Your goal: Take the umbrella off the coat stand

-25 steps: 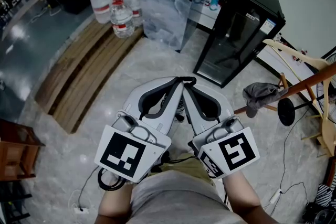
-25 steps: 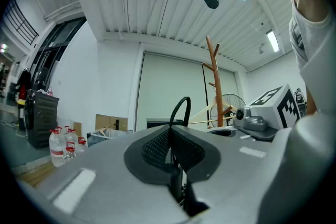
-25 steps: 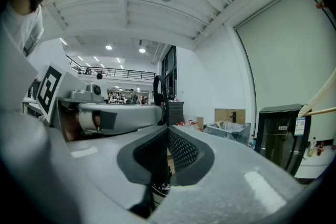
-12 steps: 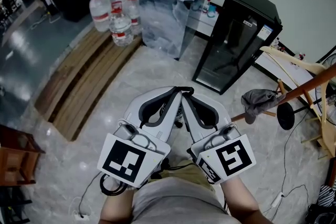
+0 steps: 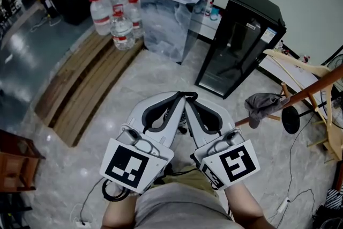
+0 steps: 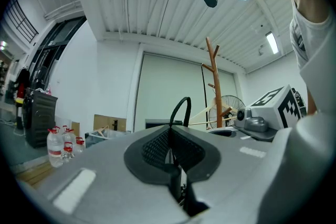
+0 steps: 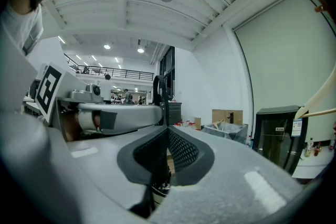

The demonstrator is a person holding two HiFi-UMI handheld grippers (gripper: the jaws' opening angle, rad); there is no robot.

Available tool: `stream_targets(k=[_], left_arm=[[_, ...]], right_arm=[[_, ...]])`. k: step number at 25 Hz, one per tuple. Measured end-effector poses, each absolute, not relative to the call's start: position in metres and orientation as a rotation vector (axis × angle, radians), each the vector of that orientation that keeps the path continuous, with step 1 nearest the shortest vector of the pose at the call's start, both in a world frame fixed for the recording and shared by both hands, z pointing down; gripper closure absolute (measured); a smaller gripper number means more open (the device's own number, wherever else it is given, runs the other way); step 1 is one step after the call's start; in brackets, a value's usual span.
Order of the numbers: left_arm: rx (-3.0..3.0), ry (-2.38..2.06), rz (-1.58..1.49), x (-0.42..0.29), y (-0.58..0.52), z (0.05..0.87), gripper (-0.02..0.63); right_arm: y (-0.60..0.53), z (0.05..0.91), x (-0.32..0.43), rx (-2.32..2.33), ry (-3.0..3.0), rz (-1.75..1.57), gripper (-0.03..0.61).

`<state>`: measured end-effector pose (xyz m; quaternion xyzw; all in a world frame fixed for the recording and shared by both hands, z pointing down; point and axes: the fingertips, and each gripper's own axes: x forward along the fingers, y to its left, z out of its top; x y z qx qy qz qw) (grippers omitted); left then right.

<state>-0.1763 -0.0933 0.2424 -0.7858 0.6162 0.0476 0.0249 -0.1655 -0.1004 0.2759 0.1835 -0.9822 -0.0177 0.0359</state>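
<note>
Close against the person's body, the left gripper [image 6: 169,131] and right gripper [image 7: 167,129] lie side by side with tips converging, each with its jaws pressed together on nothing. Off to the right gripper's side, well apart from both, a grey bundle that looks like the folded umbrella [image 5: 261,103] hangs on the brown coat stand [image 5: 316,86]. Beyond them stands a black glass-door fridge [image 5: 241,35], and farther left a cluster of water bottles [image 5: 120,21].
</note>
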Motion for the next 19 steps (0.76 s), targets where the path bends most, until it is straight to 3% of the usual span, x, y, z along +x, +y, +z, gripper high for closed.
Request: stream_targets(k=[19], left_arm=[[-2.439, 1.882, 0.136, -0.1702, -0.0931, 0.2429, 0.595]], right_arm=[[-0.1007, 0.2765, -0.1604, 0.59, -3.017, -0.069, 0.577]])
